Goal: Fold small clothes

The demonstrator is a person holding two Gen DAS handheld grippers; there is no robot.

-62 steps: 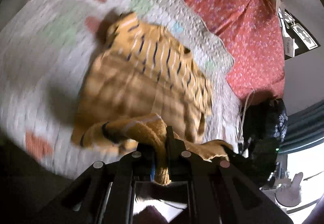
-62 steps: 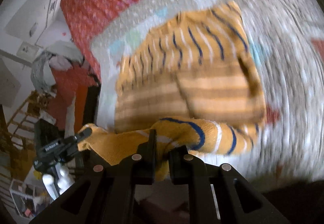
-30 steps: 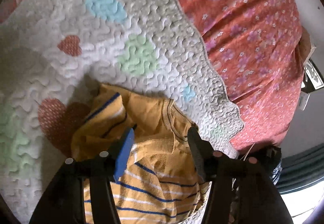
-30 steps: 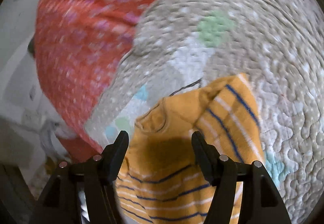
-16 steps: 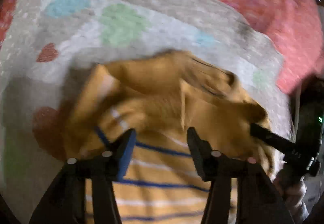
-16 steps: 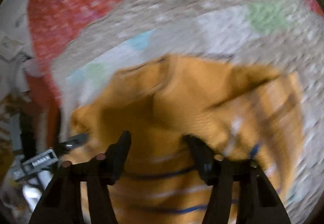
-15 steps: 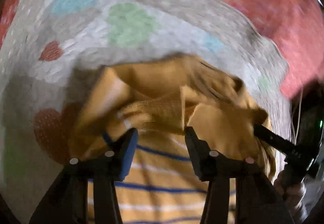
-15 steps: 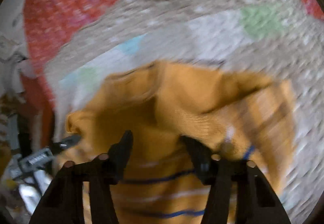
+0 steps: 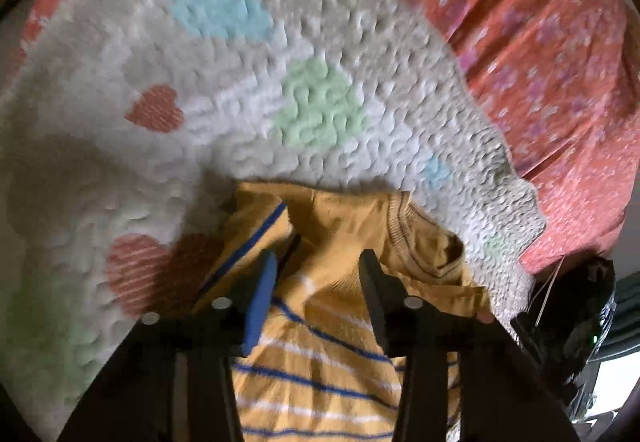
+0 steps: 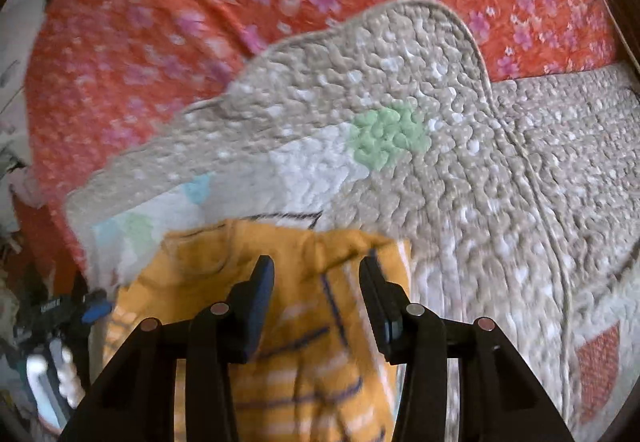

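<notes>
Two grippers, left gripper (image 9: 318, 262) and right gripper (image 10: 316, 268), have let go of the mustard-yellow knit sweater with blue and white stripes (image 9: 340, 322); fingers apart, the left closing. It now lies doubled on the quilted heart-patterned blanket (image 9: 200, 82) on the bed, so smoothing likely follows.

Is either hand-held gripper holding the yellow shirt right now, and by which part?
Neither holds it. The left hand-held gripper is closing over the shirt near its collar; the right hand-held gripper stands open above it. The pads do not press the cloth.
</notes>
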